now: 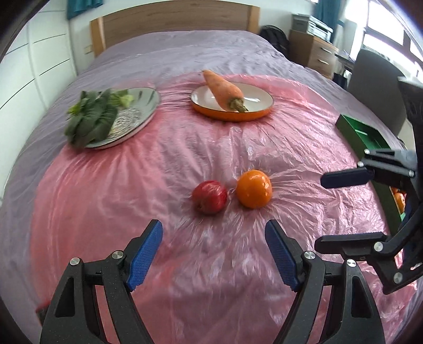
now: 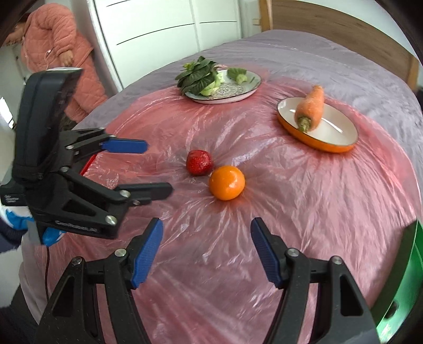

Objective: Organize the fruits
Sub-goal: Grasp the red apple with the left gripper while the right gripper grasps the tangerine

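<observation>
A red apple (image 1: pixel 209 197) and an orange (image 1: pixel 254 188) lie side by side on pink plastic sheeting (image 1: pixel 185 158) on a bed. They also show in the right wrist view: apple (image 2: pixel 199 162), orange (image 2: pixel 226 182). My left gripper (image 1: pixel 213 240) is open and empty, just short of the fruit. My right gripper (image 2: pixel 206 239) is open and empty, also near the fruit. Each gripper shows in the other's view: the right one (image 1: pixel 321 211), the left one (image 2: pixel 156 166). A green box (image 1: pixel 367 137) at the right holds orange fruit (image 1: pixel 399 199).
An orange-rimmed plate (image 1: pixel 253 115) holds a carrot (image 1: pixel 224 88). A patterned plate (image 1: pixel 142 111) holds leafy greens (image 1: pixel 92 117). A wooden headboard (image 1: pixel 171 21) stands at the back. A person in a pink robe (image 2: pixel 58 53) stands by white cupboards. A dresser (image 1: pixel 314 51) is at the right.
</observation>
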